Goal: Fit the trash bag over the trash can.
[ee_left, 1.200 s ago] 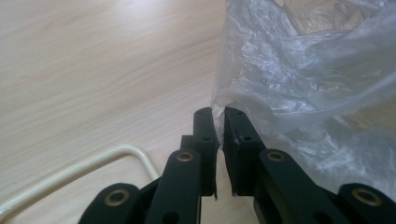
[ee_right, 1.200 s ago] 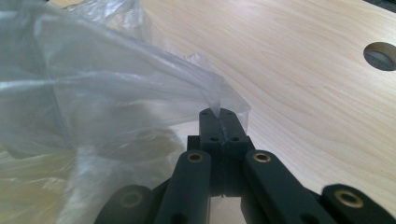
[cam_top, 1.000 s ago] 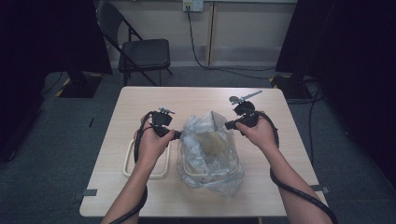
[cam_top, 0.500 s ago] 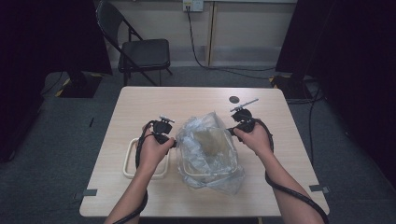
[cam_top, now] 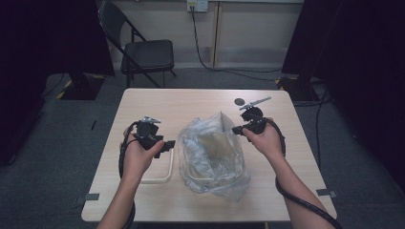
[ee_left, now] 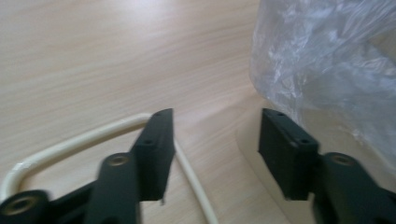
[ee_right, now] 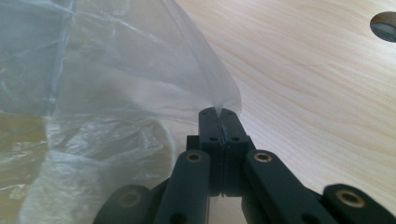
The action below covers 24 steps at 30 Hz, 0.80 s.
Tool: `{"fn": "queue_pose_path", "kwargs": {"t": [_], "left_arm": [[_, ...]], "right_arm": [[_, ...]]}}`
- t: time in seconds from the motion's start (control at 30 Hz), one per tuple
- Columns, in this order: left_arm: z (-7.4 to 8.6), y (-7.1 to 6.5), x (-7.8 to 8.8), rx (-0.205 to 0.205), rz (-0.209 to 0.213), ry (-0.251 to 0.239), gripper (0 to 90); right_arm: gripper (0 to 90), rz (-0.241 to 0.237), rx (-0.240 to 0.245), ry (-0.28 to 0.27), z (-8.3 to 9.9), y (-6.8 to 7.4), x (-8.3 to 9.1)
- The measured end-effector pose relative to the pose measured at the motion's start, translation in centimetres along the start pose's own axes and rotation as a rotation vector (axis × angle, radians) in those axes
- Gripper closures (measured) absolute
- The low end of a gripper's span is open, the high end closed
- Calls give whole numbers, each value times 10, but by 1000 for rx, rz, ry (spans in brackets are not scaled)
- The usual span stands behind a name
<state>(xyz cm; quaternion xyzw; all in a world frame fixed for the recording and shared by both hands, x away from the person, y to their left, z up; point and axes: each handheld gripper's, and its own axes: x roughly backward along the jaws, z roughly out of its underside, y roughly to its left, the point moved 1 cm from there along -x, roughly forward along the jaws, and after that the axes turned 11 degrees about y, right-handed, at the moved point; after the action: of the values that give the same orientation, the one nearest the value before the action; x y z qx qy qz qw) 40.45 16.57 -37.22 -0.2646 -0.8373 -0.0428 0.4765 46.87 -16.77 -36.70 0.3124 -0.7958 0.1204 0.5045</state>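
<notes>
The right gripper [ee_right: 218, 112] pinches the clear crinkled plastic bag [cam_top: 212, 155] edge between shut jaws; the left gripper [ee_left: 215, 140], jaws just opened, holds nothing. One-sided pulling could tear film.

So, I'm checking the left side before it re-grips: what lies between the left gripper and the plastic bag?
In the left gripper view, the open left gripper faces bare table, the cream tray's rim beneath it, and the plastic bag beyond.

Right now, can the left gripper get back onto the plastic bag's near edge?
Probably yes. The left gripper has just been opening, with nothing between its jaws, and the plastic bag sits just ahead and to one side. Only bare table and a cream handle lie nearby. The right gripper pinches the bag's other side.
</notes>
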Motion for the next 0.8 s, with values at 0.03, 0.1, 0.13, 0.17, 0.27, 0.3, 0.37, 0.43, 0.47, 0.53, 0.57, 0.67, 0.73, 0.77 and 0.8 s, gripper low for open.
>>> {"fn": "queue_pose_path", "kwargs": {"t": [0.03, 0.1, 0.13, 0.17, 0.27, 0.3, 0.37, 0.43, 0.47, 0.53, 0.57, 0.67, 0.73, 0.77, 0.8], "left_arm": [[0, -1, 2, 10, 1, -15, 401], [-2, -3, 7, -10, 18, -31, 370], [-2, -3, 7, -10, 18, -31, 353], [-5, -7, 7, -19, 43, -42, 328], [-12, -13, 2, -40, 57, -51, 338], [-14, -14, 0, -38, 67, -51, 379], [-19, -15, -5, -35, 97, -58, 436], [-20, -17, -8, -33, 122, -47, 538], [-22, -19, -14, -35, 133, -38, 546], [-23, -19, -17, -36, 130, -27, 654], [-24, -20, -23, -23, 139, -16, 685], [-24, -21, -28, -21, 152, 11, 801], [-23, -23, -35, -24, 138, 33, 861], [-23, -23, -38, -21, 143, 29, 871], [-23, -23, -38, -21, 143, 29, 888]], "right_arm": [[899, 1, 2, 3, 0, 1, 1], [899, 9, 6, 11, -2, 4, 2], [899, 9, 6, 11, -2, 4, 2], [898, 9, 11, 16, -3, 6, 2], [896, 6, 16, 17, -5, 8, 1], [896, 5, 21, 20, -6, 8, 1], [896, 6, 27, 18, -7, 9, 1], [897, 3, 34, 21, -8, 10, 0], [897, 4, 37, 23, -8, 10, 0], [896, 3, 38, 24, -8, 10, -1], [895, -2, 32, 19, -9, 9, -2], [893, -6, 29, 10, -9, 9, -2], [898, -14, 21, 0, -8, 9, -3], [900, -16, 19, -3, -7, 9, -3], [900, -16, 19, -3, -7, 9, -3]]}}
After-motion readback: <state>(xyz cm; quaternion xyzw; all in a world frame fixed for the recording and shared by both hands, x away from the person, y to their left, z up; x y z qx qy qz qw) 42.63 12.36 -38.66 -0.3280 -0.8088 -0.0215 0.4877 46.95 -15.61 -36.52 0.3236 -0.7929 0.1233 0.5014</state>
